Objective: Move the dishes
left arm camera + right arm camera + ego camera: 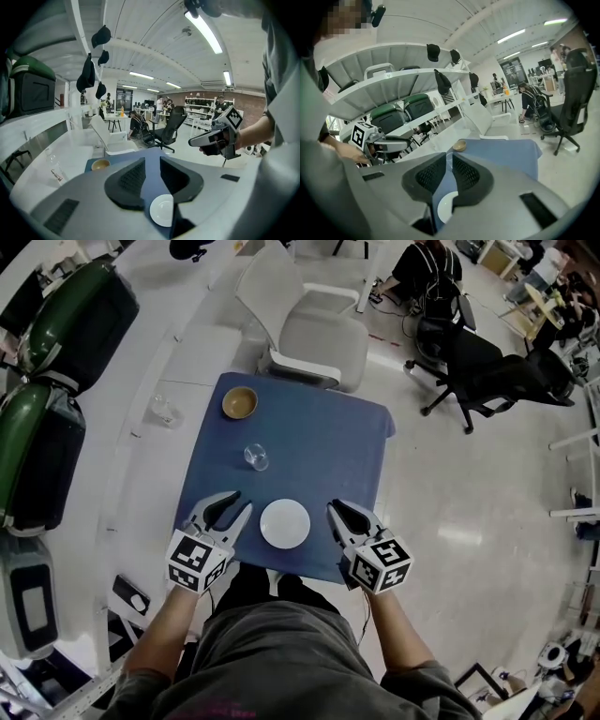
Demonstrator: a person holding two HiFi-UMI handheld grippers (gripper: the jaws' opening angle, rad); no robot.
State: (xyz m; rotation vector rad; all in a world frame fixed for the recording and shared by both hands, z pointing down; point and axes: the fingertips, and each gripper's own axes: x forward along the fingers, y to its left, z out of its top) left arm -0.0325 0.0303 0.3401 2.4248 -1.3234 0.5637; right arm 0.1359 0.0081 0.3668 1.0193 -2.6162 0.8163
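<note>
A white plate lies near the front edge of the blue-covered table. A clear glass stands mid-table and a brown bowl at the far left corner. My left gripper hovers just left of the plate, jaws apart with nothing between them. My right gripper hovers just right of the plate; its jaws stand a narrow gap apart, also holding nothing. Both gripper views show the plate below the jaws and the bowl farther off.
A white chair stands behind the table and black office chairs at the right. Green cases sit on a white shelf at the left, with a clear bottle on the counter beside the table.
</note>
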